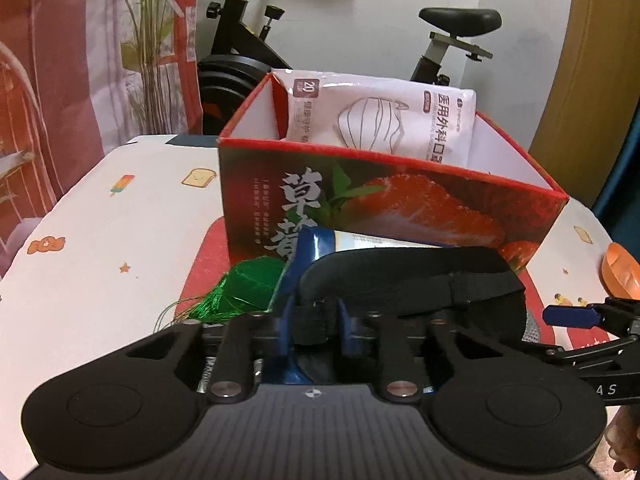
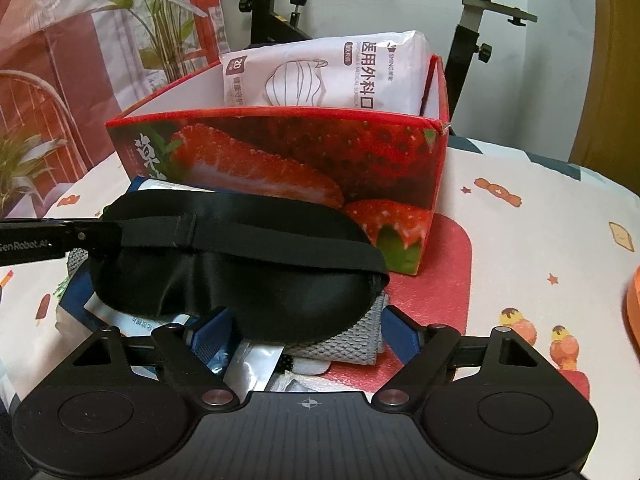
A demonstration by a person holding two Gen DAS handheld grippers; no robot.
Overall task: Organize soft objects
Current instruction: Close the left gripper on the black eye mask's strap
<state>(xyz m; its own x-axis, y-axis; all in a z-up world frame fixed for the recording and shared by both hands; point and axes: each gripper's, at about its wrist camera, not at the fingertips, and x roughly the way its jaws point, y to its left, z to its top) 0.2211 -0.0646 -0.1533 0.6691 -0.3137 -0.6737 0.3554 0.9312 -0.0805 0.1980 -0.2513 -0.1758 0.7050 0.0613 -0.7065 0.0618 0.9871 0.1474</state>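
Observation:
A black sleep mask lies on a pile in front of the strawberry box. My left gripper is shut on the mask's black strap, with the blue fingers pinching it from both sides. In the right wrist view the left gripper comes in from the left at the strap. My right gripper stands open and wide, its blue fingers on either side of the mask and of a grey knitted cloth under it. A white face-mask pack stands inside the box.
Under the mask lie a blue packet and a green tasselled thing. The pile rests on a red mat over a patterned tablecloth. An orange object sits at the right edge. An exercise bike stands behind the table.

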